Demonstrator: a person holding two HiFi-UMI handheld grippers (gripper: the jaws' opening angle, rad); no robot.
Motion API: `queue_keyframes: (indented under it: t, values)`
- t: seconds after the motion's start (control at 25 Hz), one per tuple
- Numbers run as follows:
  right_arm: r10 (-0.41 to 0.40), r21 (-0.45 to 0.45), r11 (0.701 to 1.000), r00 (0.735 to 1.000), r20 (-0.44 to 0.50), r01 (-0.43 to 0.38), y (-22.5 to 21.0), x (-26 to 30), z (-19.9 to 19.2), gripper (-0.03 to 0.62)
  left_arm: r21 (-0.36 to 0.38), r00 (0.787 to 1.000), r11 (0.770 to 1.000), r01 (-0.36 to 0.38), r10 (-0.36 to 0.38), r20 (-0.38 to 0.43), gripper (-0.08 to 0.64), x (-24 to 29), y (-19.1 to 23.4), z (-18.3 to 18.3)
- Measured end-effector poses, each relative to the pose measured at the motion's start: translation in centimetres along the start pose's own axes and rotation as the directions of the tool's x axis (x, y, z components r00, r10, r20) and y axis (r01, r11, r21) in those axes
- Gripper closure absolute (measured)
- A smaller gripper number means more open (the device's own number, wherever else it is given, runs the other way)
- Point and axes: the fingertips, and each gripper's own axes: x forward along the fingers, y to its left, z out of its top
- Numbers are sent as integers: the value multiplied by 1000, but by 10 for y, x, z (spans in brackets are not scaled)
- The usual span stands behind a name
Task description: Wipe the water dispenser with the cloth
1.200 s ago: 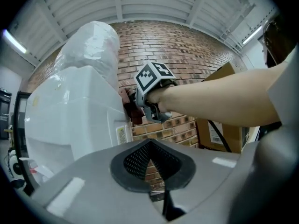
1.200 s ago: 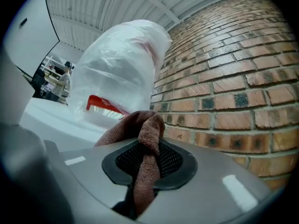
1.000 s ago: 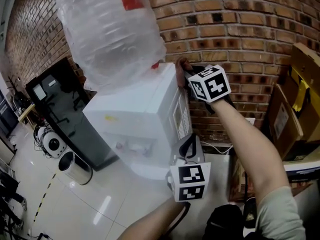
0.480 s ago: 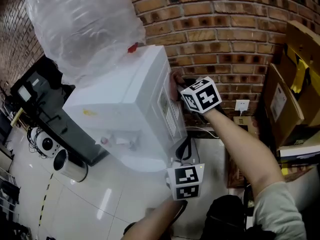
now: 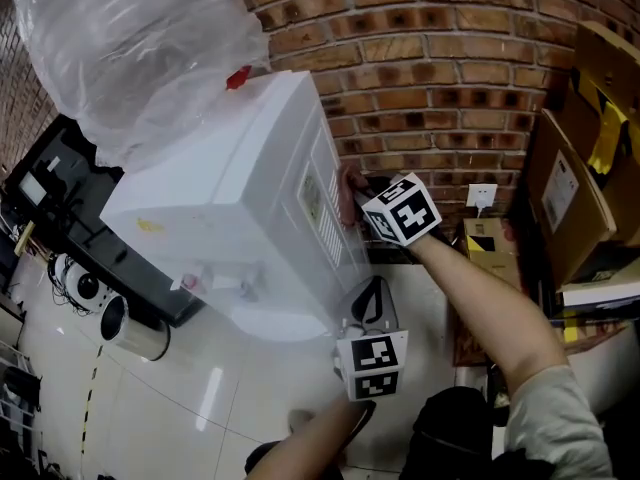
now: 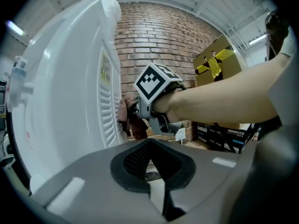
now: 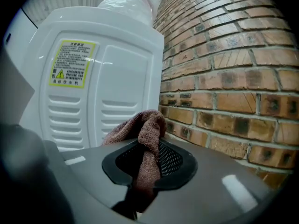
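Note:
The white water dispenser (image 5: 230, 218) stands against a brick wall, with a plastic-wrapped bottle (image 5: 130, 38) on top. My right gripper (image 5: 357, 200) is shut on a brown cloth (image 5: 347, 190) and presses it on the dispenser's rear side panel, near the vent slots. In the right gripper view the cloth (image 7: 147, 129) hangs pinched between the jaws (image 7: 148, 164), in front of the slotted panel (image 7: 93, 87). My left gripper (image 5: 368, 308) hangs lower, beside the dispenser's base, shut with nothing in it. Its own view shows the right gripper's marker cube (image 6: 154, 80) and the cloth (image 6: 127, 120) against the slots.
A brick wall (image 5: 450, 78) runs close behind the dispenser. Cardboard boxes (image 5: 575, 198) stand at the right, with a wall socket (image 5: 482, 196) low on the bricks. At the left are a black cabinet (image 5: 60, 198) and a metal bin (image 5: 135, 333) on the tiled floor.
My right gripper has slid the cloth down the dispenser's side panel, from the top rear corner to the vent slots. The left gripper has hardly moved.

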Motion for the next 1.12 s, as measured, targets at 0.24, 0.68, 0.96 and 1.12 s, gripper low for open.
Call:
queue_keyframes:
  t: [0.24, 0.68, 0.96, 1.12]
  values:
    - [10, 13, 1000, 999, -39, -9, 7, 8, -35, 509, -5, 1000, 1000, 5, -5, -18, 560, 7, -2, -24]
    - [29, 81, 997, 985, -172, -15, 13, 35, -142, 509, 4, 995, 999, 50, -49, -83, 560, 33, -19, -101]
    - [49, 153, 988, 965, -259, -9, 19, 53, -221, 509, 5, 988, 998, 66, -64, -142, 560, 44, -29, -160]
    - [61, 183, 983, 956, -286, -8, 22, 66, -253, 509, -9, 981, 997, 70, -71, -179, 560, 52, -31, -187]
